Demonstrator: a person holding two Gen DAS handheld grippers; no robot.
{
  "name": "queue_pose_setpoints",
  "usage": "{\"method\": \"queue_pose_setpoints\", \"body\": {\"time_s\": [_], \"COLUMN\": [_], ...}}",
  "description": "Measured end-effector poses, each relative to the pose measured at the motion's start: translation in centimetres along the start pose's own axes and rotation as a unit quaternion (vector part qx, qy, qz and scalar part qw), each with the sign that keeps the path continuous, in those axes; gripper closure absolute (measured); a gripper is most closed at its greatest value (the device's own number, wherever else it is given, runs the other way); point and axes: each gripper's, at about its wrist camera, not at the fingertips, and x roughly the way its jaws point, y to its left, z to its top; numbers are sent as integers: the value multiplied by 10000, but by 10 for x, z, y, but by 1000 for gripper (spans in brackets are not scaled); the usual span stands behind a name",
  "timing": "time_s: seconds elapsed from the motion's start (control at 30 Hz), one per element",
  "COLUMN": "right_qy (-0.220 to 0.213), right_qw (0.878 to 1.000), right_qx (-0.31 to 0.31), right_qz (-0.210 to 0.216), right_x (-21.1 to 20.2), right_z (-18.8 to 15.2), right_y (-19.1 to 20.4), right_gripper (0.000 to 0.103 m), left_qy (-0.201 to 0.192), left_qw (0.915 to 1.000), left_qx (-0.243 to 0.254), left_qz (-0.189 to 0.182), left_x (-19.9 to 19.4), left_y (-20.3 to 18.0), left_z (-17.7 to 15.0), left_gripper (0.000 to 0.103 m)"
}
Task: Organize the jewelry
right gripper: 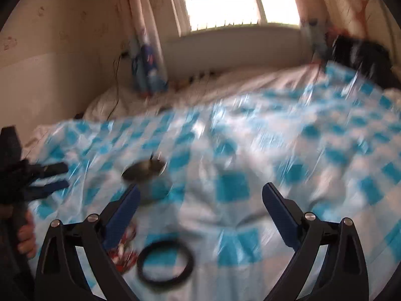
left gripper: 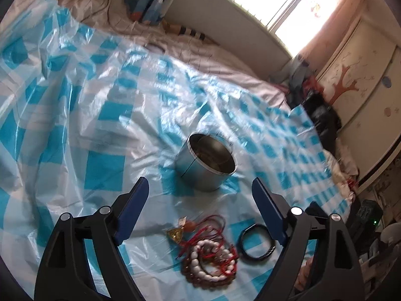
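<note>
Item: tangle of jewelry, namely a white bead bracelet (left gripper: 213, 263) coiled with a brown bead strand (left gripper: 198, 276), red cords (left gripper: 210, 228) and a small gold charm (left gripper: 175, 234). It lies on the blue-and-white checked plastic sheet (left gripper: 105, 165) near its front edge.

Adjacent, just beside the tangle toward the sheet's right edge: plain black ring bangle (left gripper: 257, 242), apparently apart from the beads.

Further in, toward the sheet's middle: open round metal tin (left gripper: 208, 163), upright; something dim lies inside, not identifiable.

Left gripper (left gripper: 200, 188): jaws spread wide, empty, above the tangle.

Right gripper (right gripper: 200, 193): jaws spread wide, empty, near the bangle; view heavily blurred.

Risks: cords may snag and drag several pieces together; the slick, wrinkled sheet could slide or bunch under a pinch; a bump could tip the tin on the soft bed.
</note>
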Motion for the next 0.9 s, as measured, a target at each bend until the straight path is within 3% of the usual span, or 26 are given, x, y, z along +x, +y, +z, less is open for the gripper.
{"method": "queue_pose_setpoints", "body": {"time_s": [0.07,0.17,0.5,0.67,0.73,0.8,0.9], "right_qy": [189,77,949,890,551,492,514], "right_qw": [9995,9984,9940,9949,9977,9985,9965], "right_qx": [-121,-271,-420,464,361,227,-240], "right_qz": [-207,-494,-342,-139,-140,-20,-620], "right_x": [5,-1,17,10,6,18,63], "right_z": [-4,-4,-13,-7,6,27,64], "right_y": [1,8,6,-26,-22,-14,4], "right_gripper": [7,7,7,7,7,7,7], "left_qy": [194,460,1120,1062,951,768,506], "left_qw": [9998,9984,9862,9901,9912,9936,9970], "left_qx": [-34,203,953,670,630,465,110], "left_qz": [64,262,754,626,678,689,579], "left_x": [9,21,51,46,43,38,26], "left_y": [3,-2,-19,-7,-5,-2,9], "left_z": [-2,-6,-24,-18,-16,-11,-1], "left_gripper": [22,19,17,17,17,17,15]}}
